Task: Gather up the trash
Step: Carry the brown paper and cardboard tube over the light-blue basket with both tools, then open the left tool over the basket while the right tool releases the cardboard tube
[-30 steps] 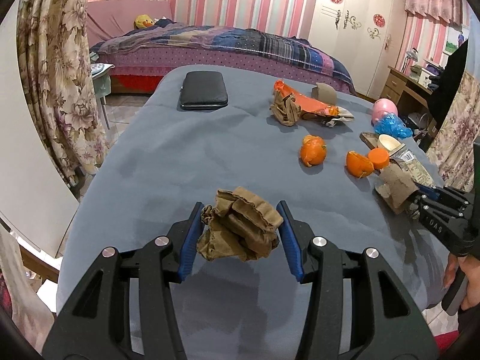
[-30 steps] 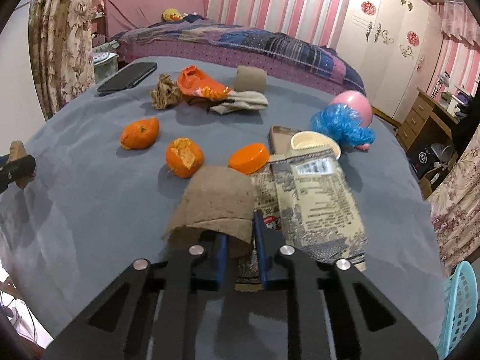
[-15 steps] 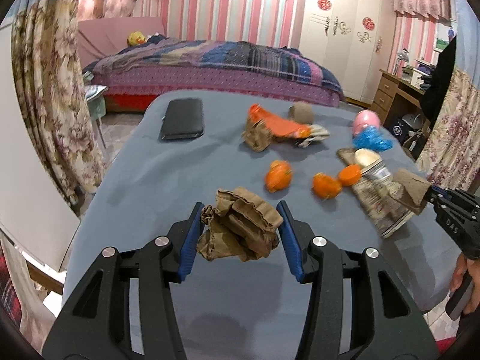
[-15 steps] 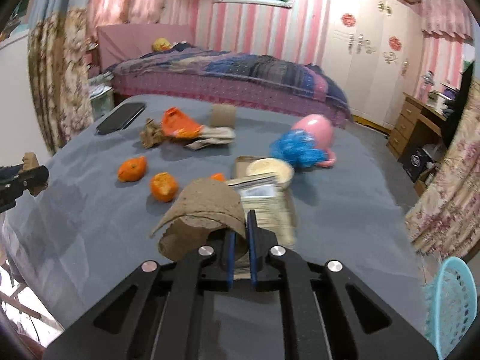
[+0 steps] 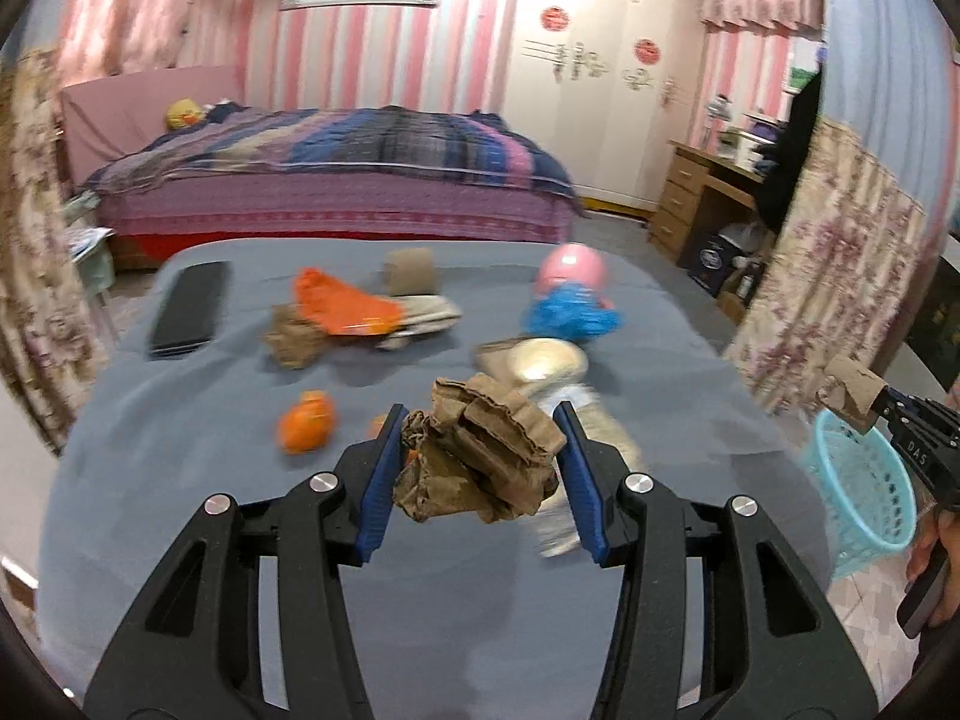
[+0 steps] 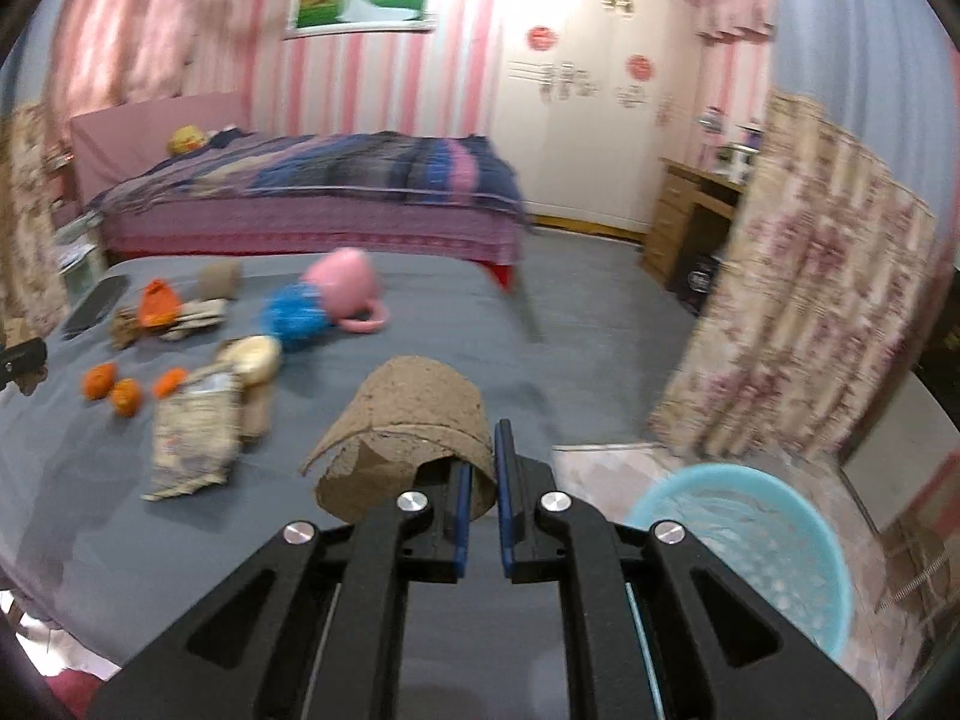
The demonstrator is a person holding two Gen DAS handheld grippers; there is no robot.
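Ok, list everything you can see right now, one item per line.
crumpled paper wad: 1, brown, clamped in left gripper
cardboard tube: 1, tan, pinched in right gripper
basket: 1, light blue, on floor right of table
table: 1, grey cloth
orange peels: 3, orange, left side of table
printed packet: 1, beige, by the peels
phone: 1, black, far left
cup: 1, pink, on its side
left gripper: 1, black, blue pads
right gripper: 1, black, blue pads

Walls: I see pink stripes (image 5: 468,48).
Bed: plaid blanket (image 5: 360,150), far side.
Wardrobe: white (image 5: 588,90).
Desk: wooden (image 5: 702,204).
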